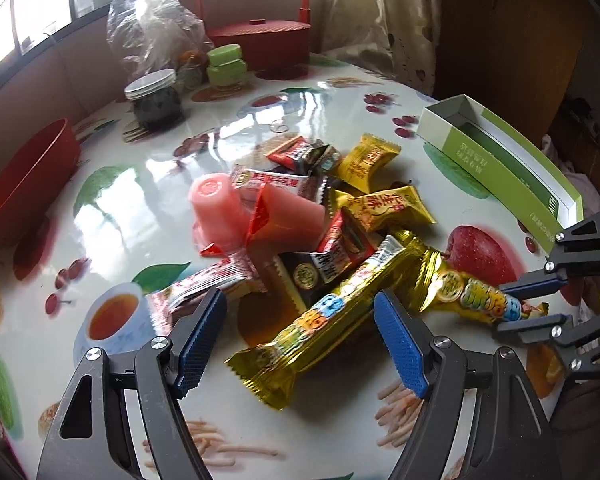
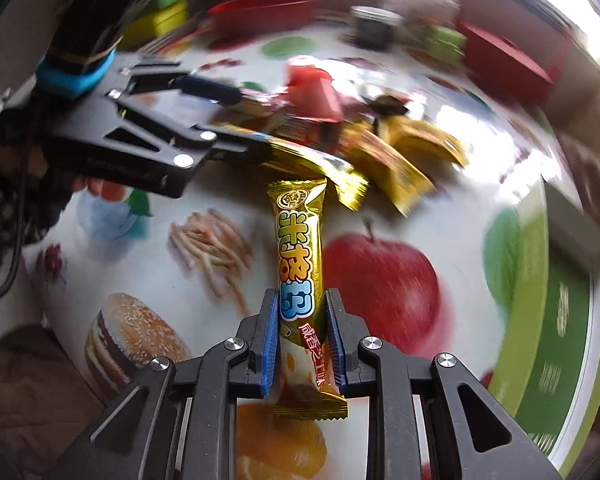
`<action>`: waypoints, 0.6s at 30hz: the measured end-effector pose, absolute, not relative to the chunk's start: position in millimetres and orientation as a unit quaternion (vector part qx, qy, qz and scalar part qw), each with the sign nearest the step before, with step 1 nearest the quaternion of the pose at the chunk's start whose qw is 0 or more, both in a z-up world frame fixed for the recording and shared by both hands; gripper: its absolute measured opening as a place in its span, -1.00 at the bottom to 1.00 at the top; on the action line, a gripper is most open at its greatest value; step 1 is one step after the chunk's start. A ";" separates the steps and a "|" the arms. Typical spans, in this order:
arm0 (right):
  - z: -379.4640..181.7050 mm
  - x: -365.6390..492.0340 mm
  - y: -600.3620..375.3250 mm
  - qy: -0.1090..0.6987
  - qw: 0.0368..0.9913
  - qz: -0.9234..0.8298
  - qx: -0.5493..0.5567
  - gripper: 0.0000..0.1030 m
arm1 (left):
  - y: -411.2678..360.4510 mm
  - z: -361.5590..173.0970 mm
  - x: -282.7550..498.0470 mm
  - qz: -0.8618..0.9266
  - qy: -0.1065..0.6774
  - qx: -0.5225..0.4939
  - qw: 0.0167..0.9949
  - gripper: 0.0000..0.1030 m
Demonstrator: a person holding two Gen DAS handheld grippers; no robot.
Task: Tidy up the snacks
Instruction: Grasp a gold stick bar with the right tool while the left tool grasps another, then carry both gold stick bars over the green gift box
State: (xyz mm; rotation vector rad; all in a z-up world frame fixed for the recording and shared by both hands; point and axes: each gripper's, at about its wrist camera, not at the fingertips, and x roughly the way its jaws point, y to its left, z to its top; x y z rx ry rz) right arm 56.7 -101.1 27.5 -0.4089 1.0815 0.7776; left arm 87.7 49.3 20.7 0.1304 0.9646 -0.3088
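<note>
The right gripper [image 2: 302, 340] is clamping its fingers [image 2: 270, 344] on a gold bar [image 2: 300, 264], squeezing the end nearest the camera while the far end is reaching toward the pile; whether the bar is lifting clear of the bench [image 2: 228, 312] cannot be told. The left gripper [image 1: 300, 340] is hanging with its fingers [image 1: 202, 336] spread wide and holding nothing, a second gold bar [image 1: 320, 320] lying slantwise on the bench below the gap, touched by neither finger. Beyond it, the snack pile [image 1: 320, 216] is sitting unsorted in the middle of the bench: pink jelly cups, yellow packets, red and dark wrappers, all overlapping. Farther right, the green box [image 1: 496, 152] is standing open and seems empty, so the sorting is judged to be only beginning, with nearly every snack waiting
</note>
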 end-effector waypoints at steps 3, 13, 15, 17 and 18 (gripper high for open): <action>30.1 55.0 -118.1 0.502 0.786 0.331 -0.142 -0.58 | 40.3 15.5 90.1 -0.158 0.470 0.070 0.865 0.49; 31.3 54.1 -137.4 0.499 0.812 0.293 -0.071 -0.58 | 16.0 10.4 81.8 -0.204 0.474 0.070 0.854 0.27; 31.1 53.8 -139.5 0.498 0.815 0.291 -0.060 -0.58 | 13.1 10.6 81.9 -0.201 0.473 0.073 0.854 0.12; 31.6 53.7 -143.1 0.496 0.817 0.289 -0.051 -0.58 | 11.5 11.5 82.0 -0.197 0.471 0.075 0.856 -0.17; 31.4 54.3 -143.4 0.496 0.818 0.287 -0.046 -0.58 | 11.0 12.2 81.8 -0.200 0.472 0.071 0.855 -0.24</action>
